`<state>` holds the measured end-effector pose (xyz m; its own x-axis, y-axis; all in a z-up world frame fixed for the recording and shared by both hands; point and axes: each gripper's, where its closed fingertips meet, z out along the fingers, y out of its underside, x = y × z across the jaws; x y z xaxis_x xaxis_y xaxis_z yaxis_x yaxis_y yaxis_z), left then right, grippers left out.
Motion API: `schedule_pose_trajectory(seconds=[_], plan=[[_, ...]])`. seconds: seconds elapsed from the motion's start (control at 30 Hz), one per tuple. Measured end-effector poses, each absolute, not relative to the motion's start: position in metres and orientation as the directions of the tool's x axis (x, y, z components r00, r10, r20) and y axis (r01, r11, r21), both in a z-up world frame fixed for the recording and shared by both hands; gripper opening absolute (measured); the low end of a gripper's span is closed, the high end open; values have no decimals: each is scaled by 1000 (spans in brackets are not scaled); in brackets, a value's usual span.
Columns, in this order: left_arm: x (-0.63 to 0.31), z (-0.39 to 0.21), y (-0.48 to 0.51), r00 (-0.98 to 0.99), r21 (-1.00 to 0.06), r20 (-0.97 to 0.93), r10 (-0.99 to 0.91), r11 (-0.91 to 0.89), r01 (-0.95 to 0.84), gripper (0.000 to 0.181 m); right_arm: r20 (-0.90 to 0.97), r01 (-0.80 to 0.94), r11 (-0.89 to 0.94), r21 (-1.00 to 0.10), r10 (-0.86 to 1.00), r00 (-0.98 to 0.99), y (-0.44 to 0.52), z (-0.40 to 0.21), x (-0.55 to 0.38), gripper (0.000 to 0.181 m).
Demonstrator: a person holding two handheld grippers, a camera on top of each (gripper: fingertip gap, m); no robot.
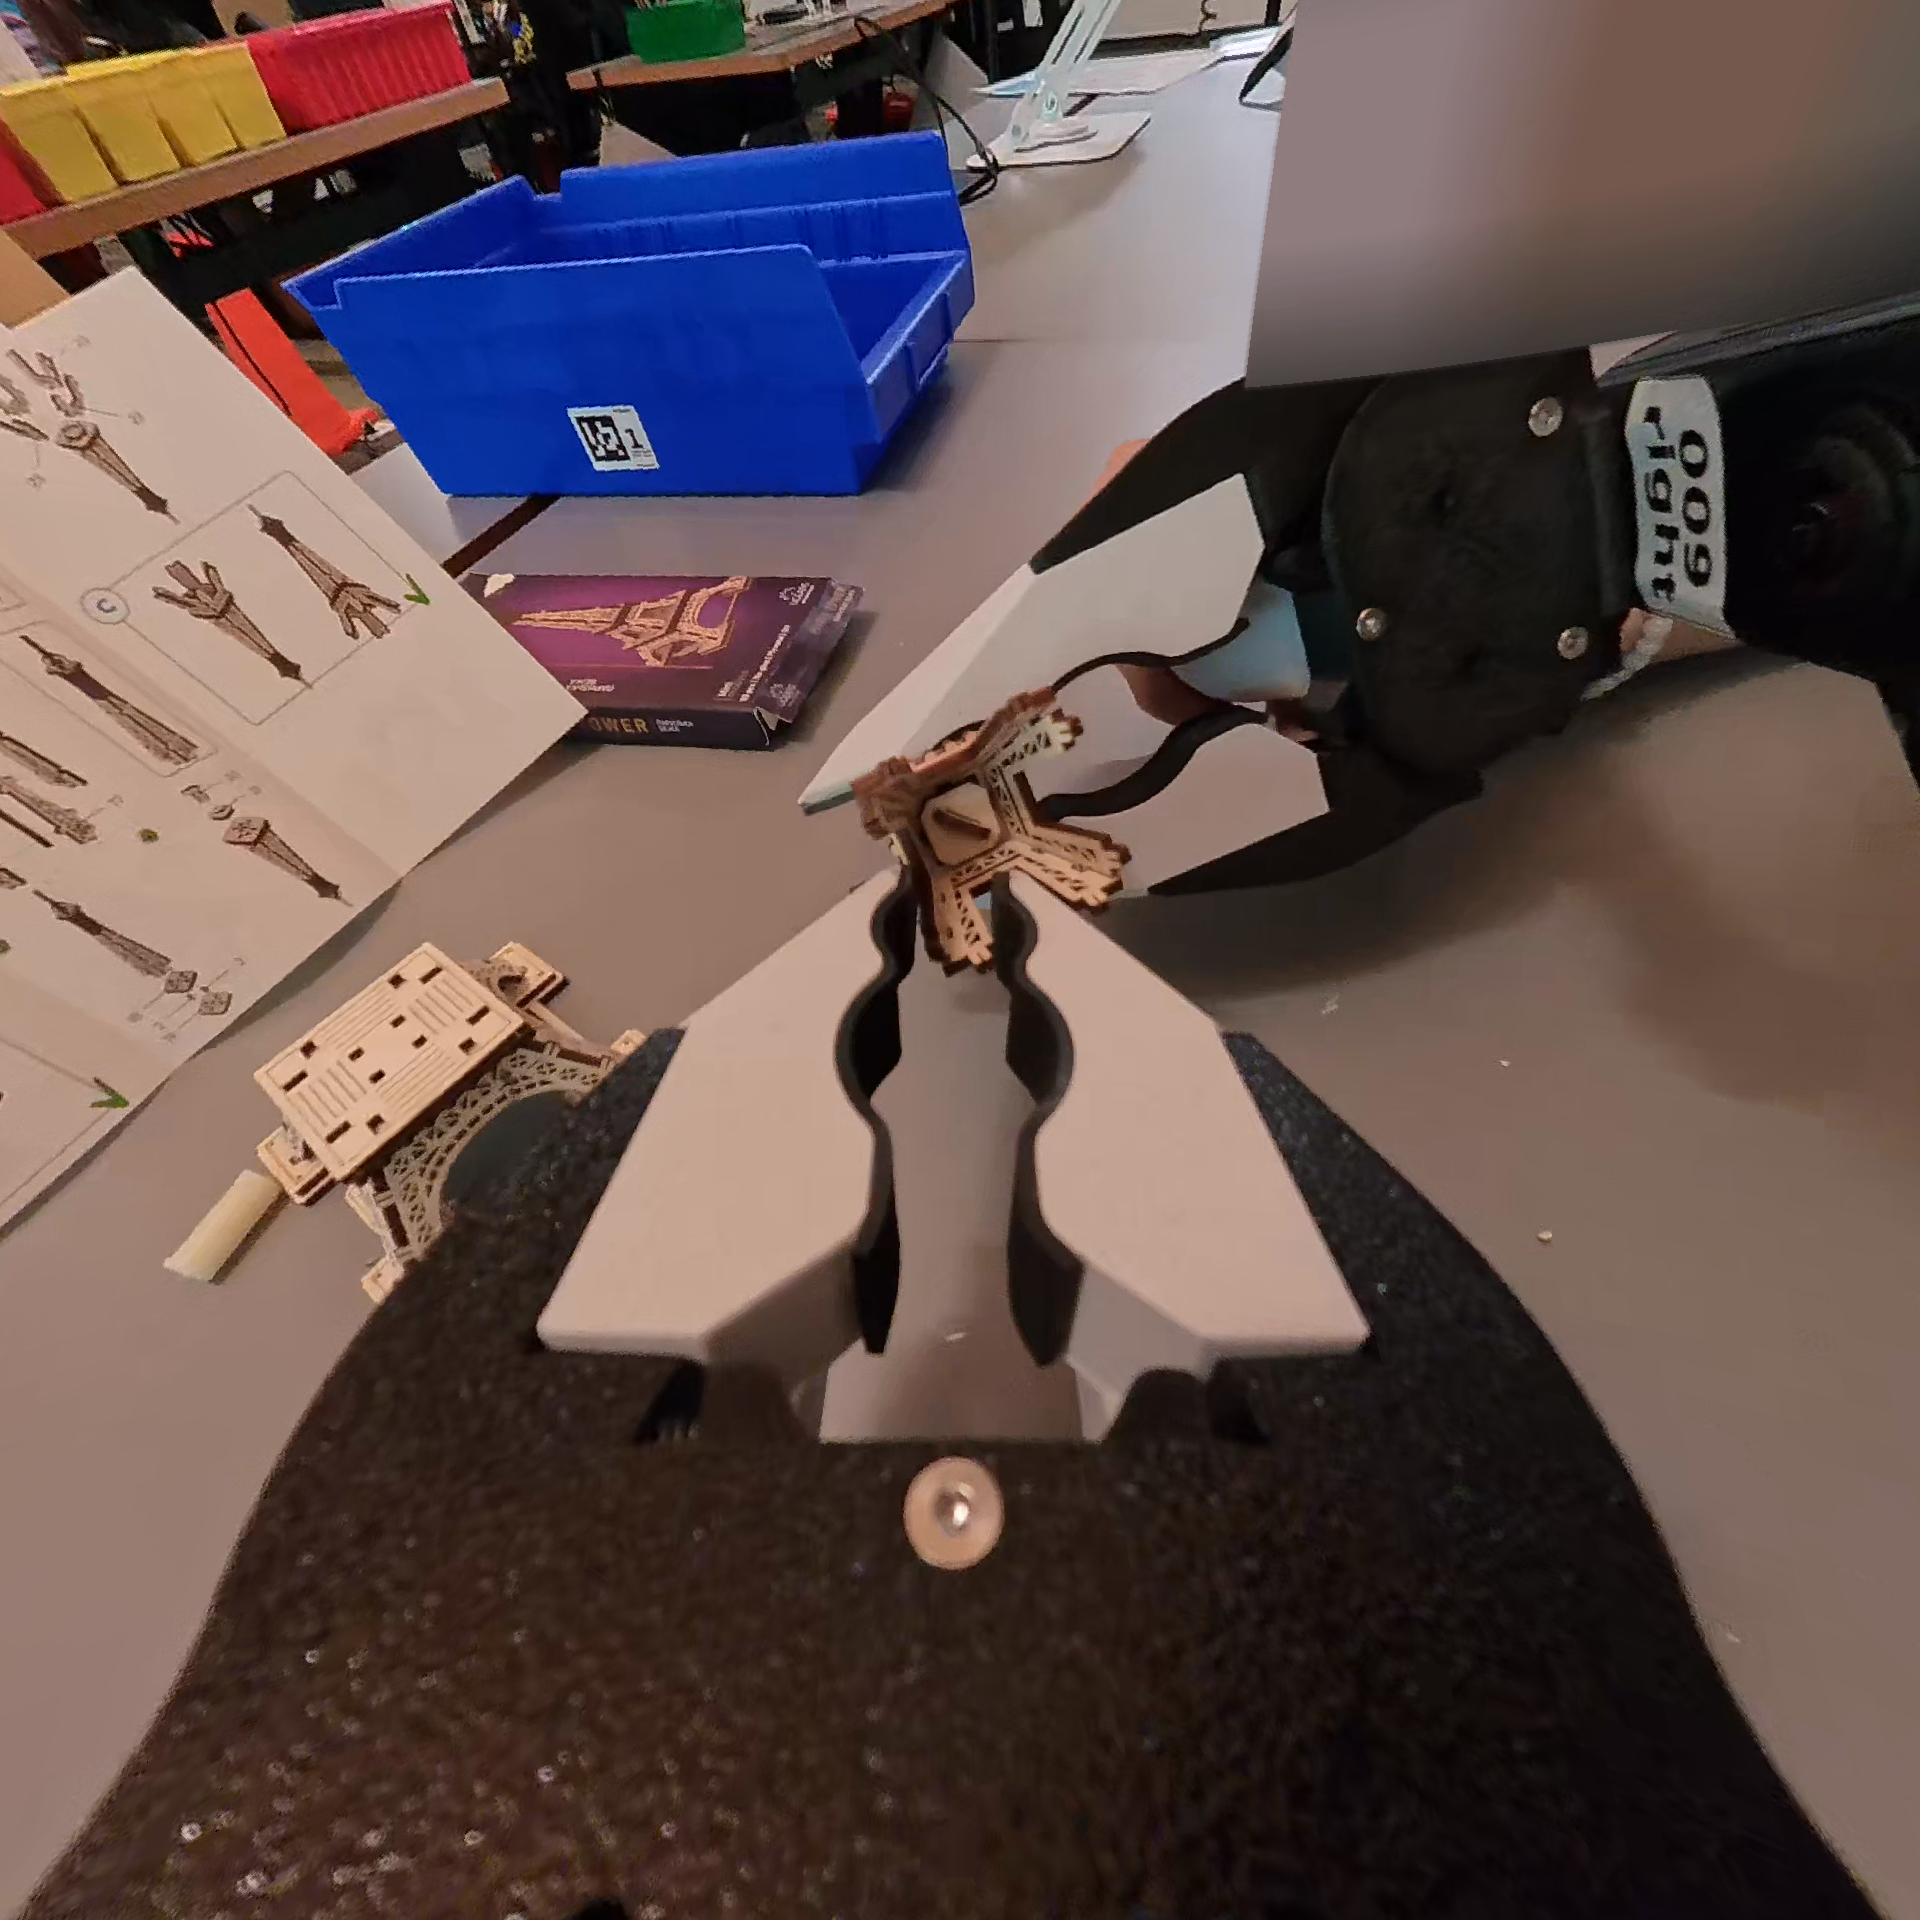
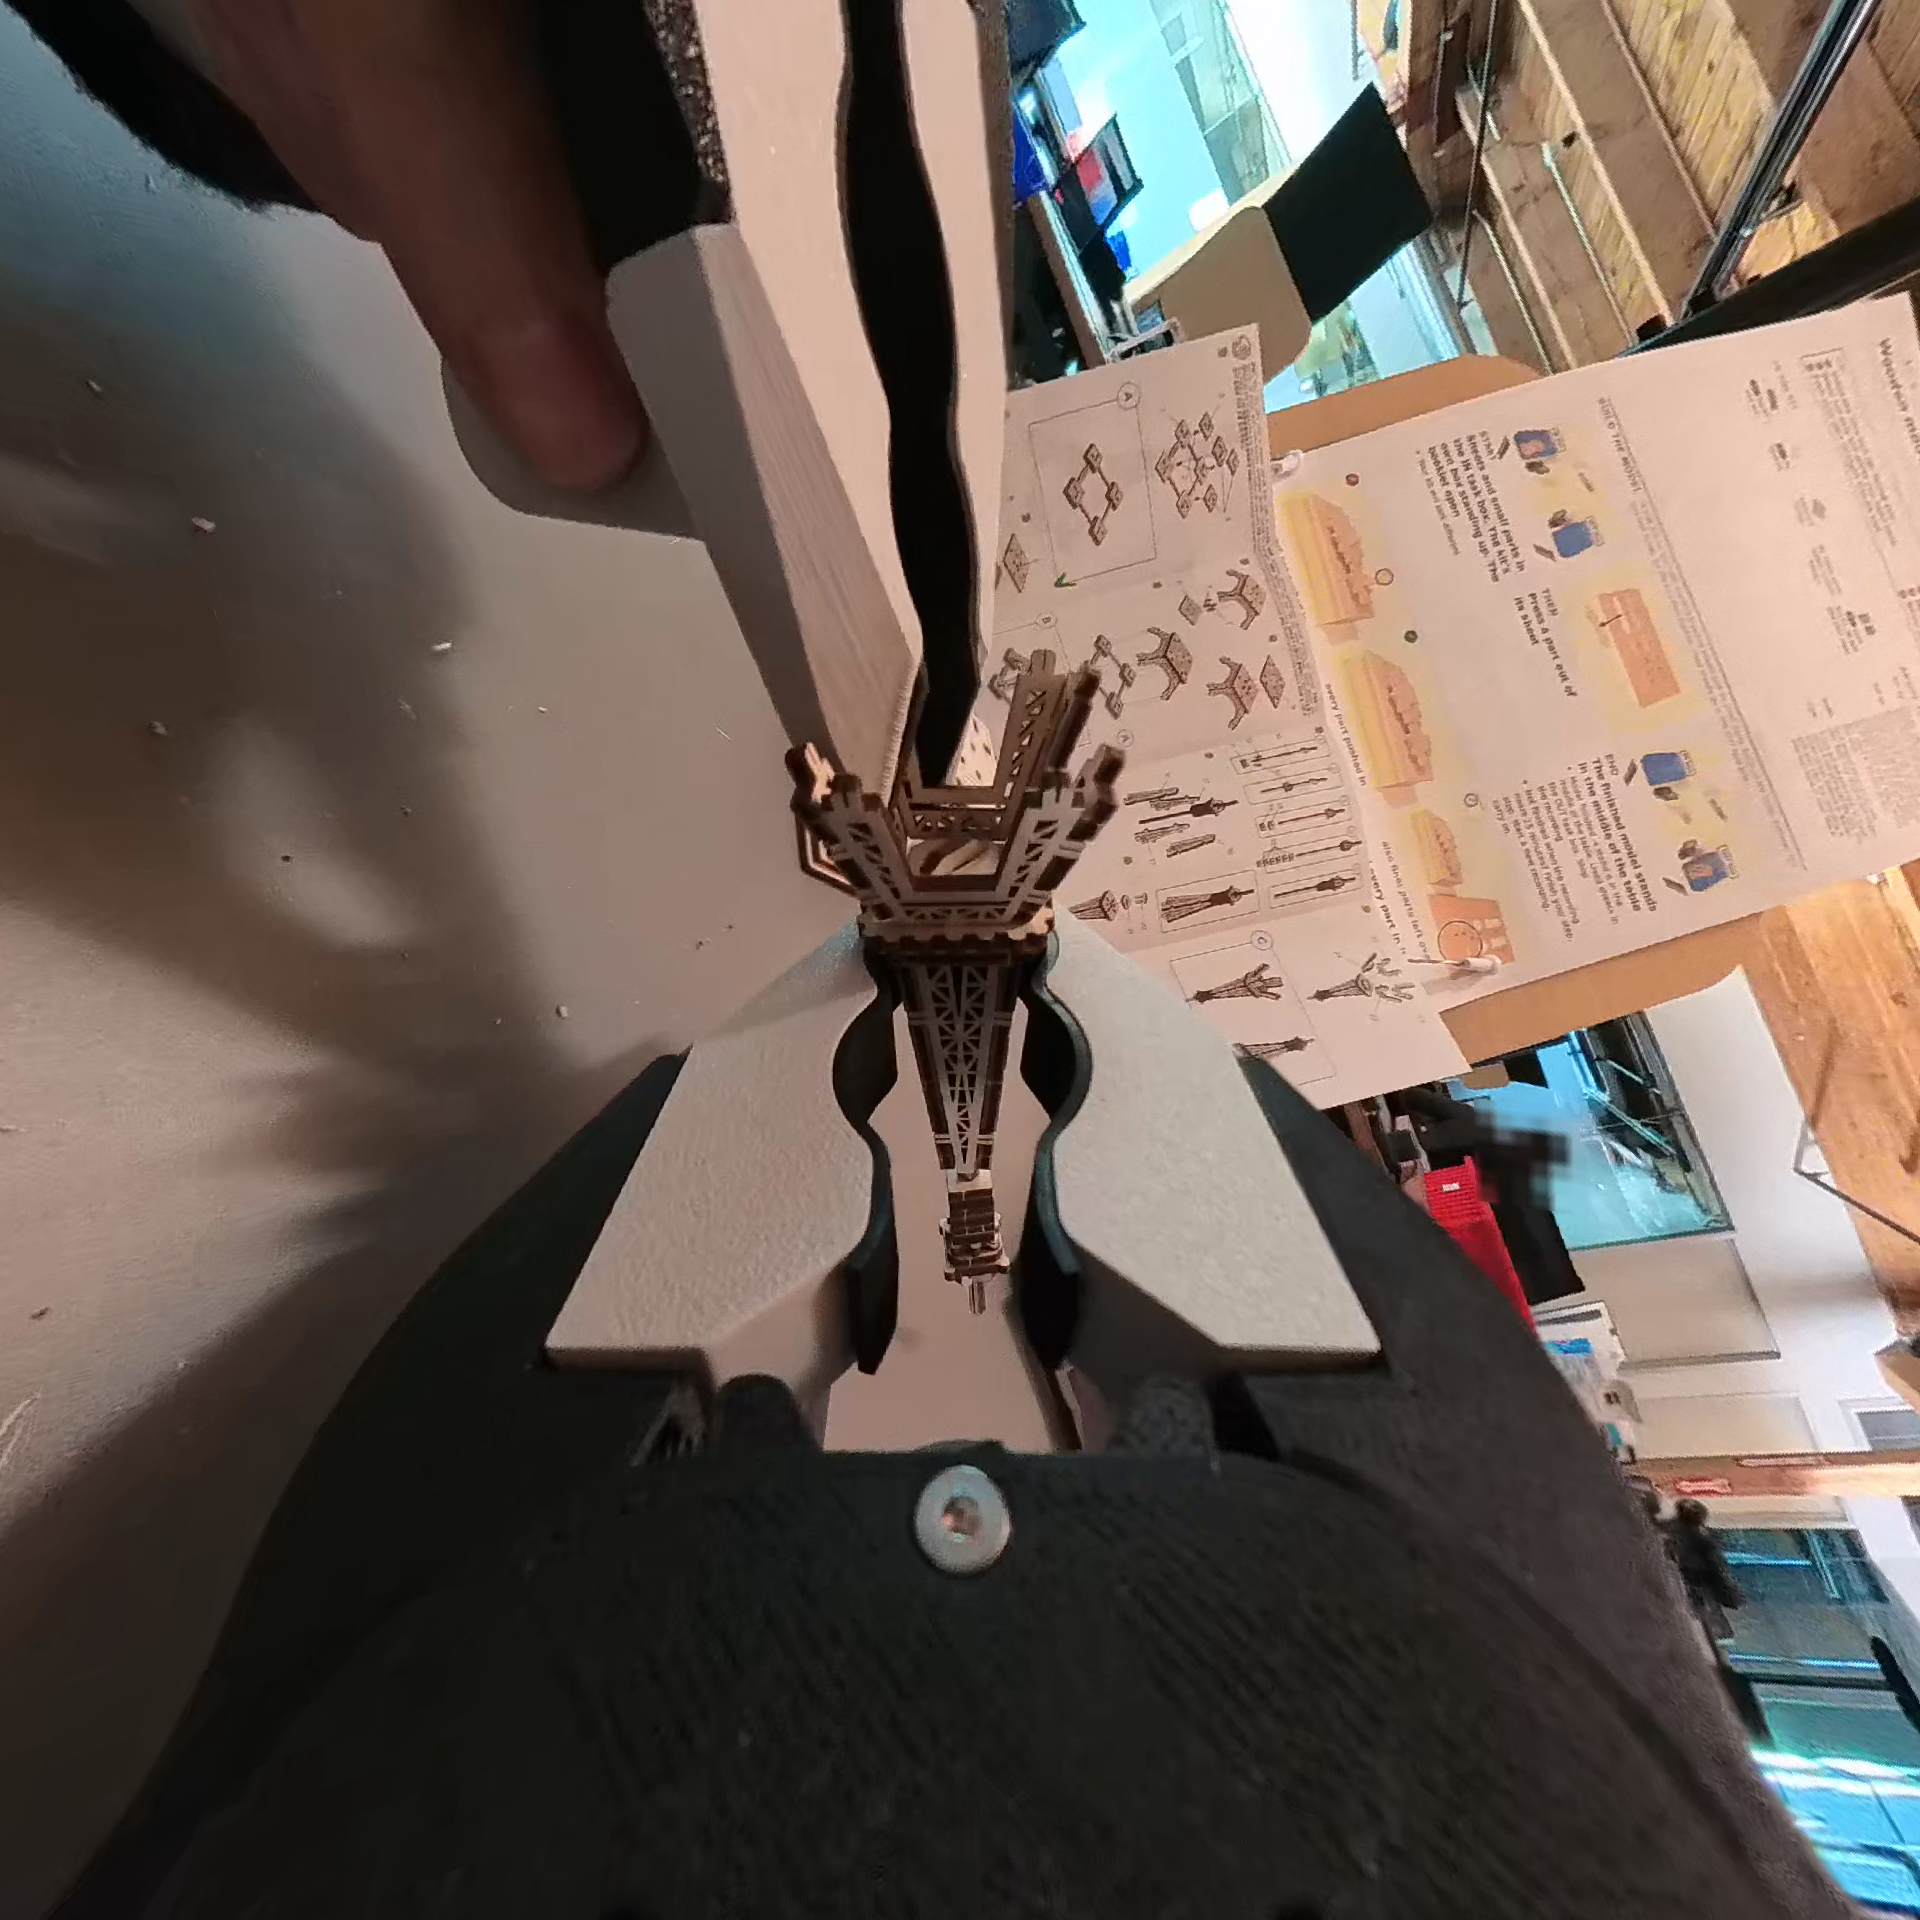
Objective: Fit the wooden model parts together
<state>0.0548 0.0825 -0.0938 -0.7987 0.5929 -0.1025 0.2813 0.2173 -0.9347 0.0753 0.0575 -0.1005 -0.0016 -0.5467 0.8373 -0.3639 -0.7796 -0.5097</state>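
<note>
The wooden tower section (image 2: pixel 961 1039), a lattice spire with four splayed legs, is held in the air between both grippers. My right gripper (image 2: pixel 961 966) is shut on its tapered shaft just below the legs, with the spire tip pointing back between the fingers. In the left wrist view the legs (image 1: pixel 987 831) face the camera. My left gripper (image 1: pixel 961 904) is shut on one lower leg; its fingertips also show from above in the right wrist view (image 2: pixel 925 748). The right gripper (image 1: pixel 987 831) comes in from the right. A wooden tower base (image 1: pixel 416 1081) lies on the table at left.
An instruction sheet (image 1: pixel 208 727) lies at left, with a purple kit box (image 1: pixel 675 655) and a blue bin (image 1: pixel 665 332) behind it. A small cream stick (image 1: pixel 223 1236) lies by the base. A person's finger (image 2: pixel 540 364) rests on the left gripper. Wood crumbs dot the grey table (image 1: pixel 1455 1143). Only a small space, under 4 cm, lies between the two pairs of fingers. Both grippers' tips are roughly 20 cm from the small cream stick (image 1: pixel 223 1236).
</note>
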Motion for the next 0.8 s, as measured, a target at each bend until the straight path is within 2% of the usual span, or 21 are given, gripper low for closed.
schedule_pose_trajectory(seconds=[0.8], plan=[[57,-93,77,-825,-932,-166,540,187,309,11,844,-396,-772,-497,-537,-13,50,-102,79,16]])
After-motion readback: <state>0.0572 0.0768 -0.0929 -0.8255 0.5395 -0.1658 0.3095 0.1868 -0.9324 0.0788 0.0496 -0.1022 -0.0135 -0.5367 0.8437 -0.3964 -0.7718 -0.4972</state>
